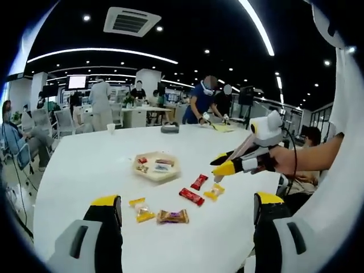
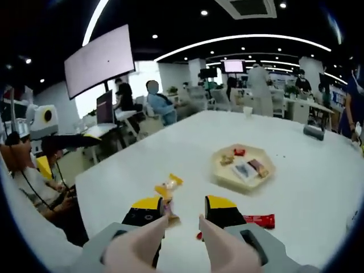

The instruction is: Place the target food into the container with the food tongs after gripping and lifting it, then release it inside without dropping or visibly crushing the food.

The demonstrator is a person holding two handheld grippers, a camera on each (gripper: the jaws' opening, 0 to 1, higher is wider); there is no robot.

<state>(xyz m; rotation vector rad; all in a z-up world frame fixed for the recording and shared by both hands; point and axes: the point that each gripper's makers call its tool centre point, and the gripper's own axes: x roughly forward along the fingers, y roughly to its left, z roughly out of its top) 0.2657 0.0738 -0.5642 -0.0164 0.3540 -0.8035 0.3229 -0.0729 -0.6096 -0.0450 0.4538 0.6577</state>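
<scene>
Right gripper view | hexagonal tray (image 2: 227,177); crinkly yellow wrapper (image 2: 169,185) | tongs (image 2: 183,242) parted

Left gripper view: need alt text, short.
The right gripper reaches in from the right, its yellow-tipped jaws just above a yellow candy on a white table. More wrapped candies lie scattered nearby, behind them a beige tray holding a few; the left gripper stands open in front.
</scene>
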